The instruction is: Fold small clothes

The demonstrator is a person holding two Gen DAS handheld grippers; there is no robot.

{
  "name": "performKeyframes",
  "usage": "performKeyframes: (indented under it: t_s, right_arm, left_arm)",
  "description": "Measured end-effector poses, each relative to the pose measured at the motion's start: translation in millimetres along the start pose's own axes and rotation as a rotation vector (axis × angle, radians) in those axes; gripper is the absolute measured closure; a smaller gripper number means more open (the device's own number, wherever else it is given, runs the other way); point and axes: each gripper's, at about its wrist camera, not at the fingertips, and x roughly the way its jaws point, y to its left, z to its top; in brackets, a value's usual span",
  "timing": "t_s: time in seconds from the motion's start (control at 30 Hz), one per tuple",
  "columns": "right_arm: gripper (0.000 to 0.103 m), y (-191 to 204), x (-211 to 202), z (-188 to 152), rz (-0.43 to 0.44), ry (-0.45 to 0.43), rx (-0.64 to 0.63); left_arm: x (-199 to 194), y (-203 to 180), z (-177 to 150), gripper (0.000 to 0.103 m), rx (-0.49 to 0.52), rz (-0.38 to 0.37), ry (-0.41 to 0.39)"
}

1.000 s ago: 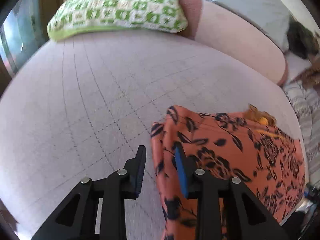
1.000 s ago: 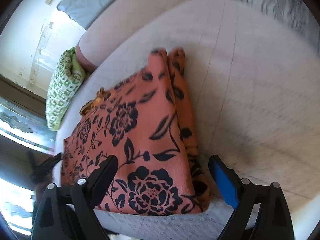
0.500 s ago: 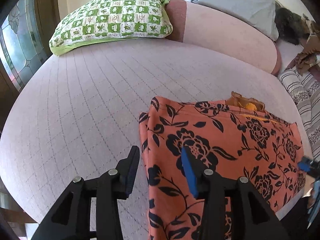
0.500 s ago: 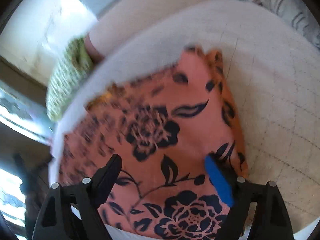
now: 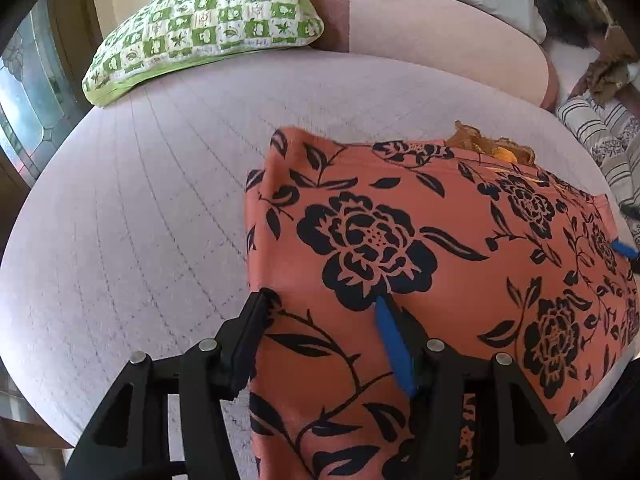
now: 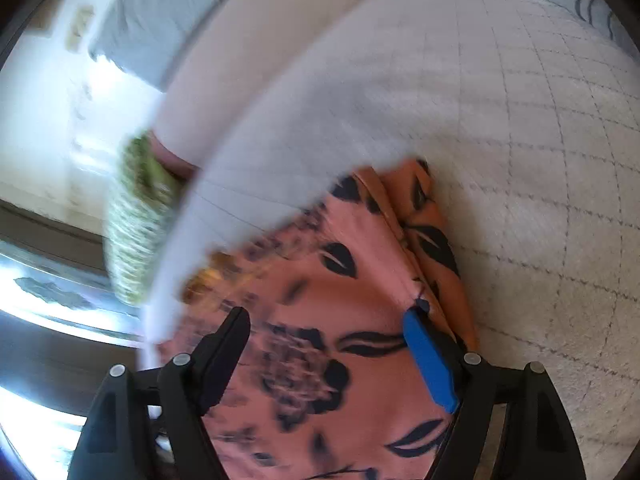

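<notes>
2 wrist views, close, sharing garment (image 5: 420, 240)

Bare quilted bed surface (image 5: 140, 220) leftward (green pillow (image 5: 208, 24) at the far edge)

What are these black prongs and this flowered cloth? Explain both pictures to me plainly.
No robot here: a person carries a hand-held gripper in each hand, and a small wide-angle camera on each looks out along its two fingers.

The left picture shows the left hand-held gripper over the near left edge of an orange flowered garment; its jaws are opening. The right picture, blurred, shows the right hand-held gripper over the other side of the same garment, its jaws closing. Neither pinches the cloth yet.

The garment lies already partly folded on a pale quilted bed. A green checked pillow lies at the far end, and striped bedding sits off to the side.
</notes>
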Motion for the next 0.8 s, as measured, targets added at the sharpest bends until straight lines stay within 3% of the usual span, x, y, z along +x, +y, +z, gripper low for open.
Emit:
performKeyframes:
  t_s: [0.17, 0.2, 0.23, 0.27, 0.3, 0.33, 0.4, 0.5, 0.63, 0.73, 0.8]
  right_arm:
    - [0.019, 17.6, 7.4, 30.1, 0.121, -0.017, -0.059]
    - [0.019, 6.6, 22.7, 40.4, 0.087, 0.006, -0.048]
    - [0.020, -9.2, 34.5, 48.7, 0.015, 0.026, -0.010]
    - [0.024, -23.8, 37.9, 50.6, 0.044, 0.029, 0.053]
    - [0.024, -37.5, 32.7, 51.9, 0.127, -0.005, 0.154]
    - [0.024, -37.7, 22.8, 50.4, 0.159, -0.035, 0.176]
    - [0.023, -20.7, -6.9, 38.6, 0.129, -0.105, 0.068]
    - [0.023, -22.6, -37.6, 8.5, 0.055, -0.038, 0.005]
    - [0.023, -43.3, -67.0, -53.2, -0.014, 0.030, 0.083]
    - [0.022, -50.3, -80.6, -102.6, 0.028, 0.038, 0.176]
    - [0.021, -46.8, -84.1, -127.7, 0.064, -0.012, 0.210]
  left_arm:
    - [10.1, 3.4, 4.0, 0.041, -0.028, 0.025, 0.023]
    - [11.5, 5.4, 3.7, 0.041, -0.044, 0.015, 0.031]
    - [12.1, 8.3, 3.9, 0.041, -0.060, 0.003, 0.037]
    - [10.9, 12.3, 5.4, 0.041, -0.075, -0.006, 0.043]
    - [8.1, 16.2, 5.7, 0.041, -0.082, -0.013, 0.046]
    - [4.2, 17.4, 5.7, 0.041, -0.082, -0.015, 0.037]
    - [-8.2, 17.5, 6.0, 0.041, -0.066, -0.012, -0.005]
    - [-26.5, 5.6, 7.8, 0.041, -0.036, -0.051, -0.061]
    - [-46.5, -23.4, 3.3, 0.040, 0.029, -0.104, -0.124]
    - [-43.9, -42.2, -1.7, 0.040, 0.075, -0.133, -0.108]
    - [-42.3, -49.5, -5.9, 0.040, 0.068, -0.153, -0.092]
